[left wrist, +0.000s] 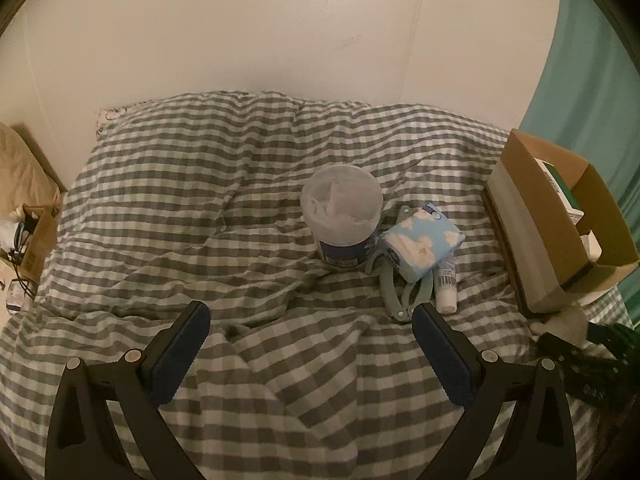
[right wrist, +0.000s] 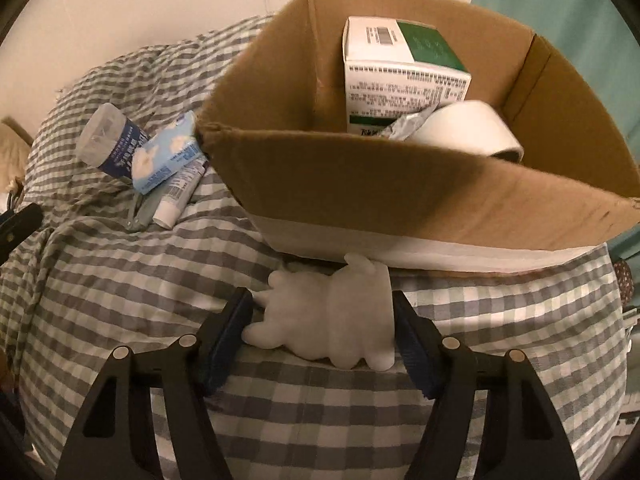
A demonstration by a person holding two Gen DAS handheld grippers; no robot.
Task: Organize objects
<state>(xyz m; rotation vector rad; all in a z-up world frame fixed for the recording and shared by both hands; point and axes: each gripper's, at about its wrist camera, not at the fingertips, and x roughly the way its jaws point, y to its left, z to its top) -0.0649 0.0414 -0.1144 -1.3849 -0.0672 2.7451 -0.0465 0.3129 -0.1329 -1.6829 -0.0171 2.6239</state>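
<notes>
Between the right gripper's [right wrist: 324, 322] fingers lay a white plush toy [right wrist: 328, 320], pads at both flanks, grip unconfirmed | cardboard box [right wrist: 400, 184] just ahead, above | risk: soft toy slipping or snagging the box's near wall | left gripper [left wrist: 312, 318] wide, empty

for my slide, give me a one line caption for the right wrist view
Right gripper closed on a white cloud-shaped soft piece, before an open brown cardboard box on a grey checked bedspread.
</notes>
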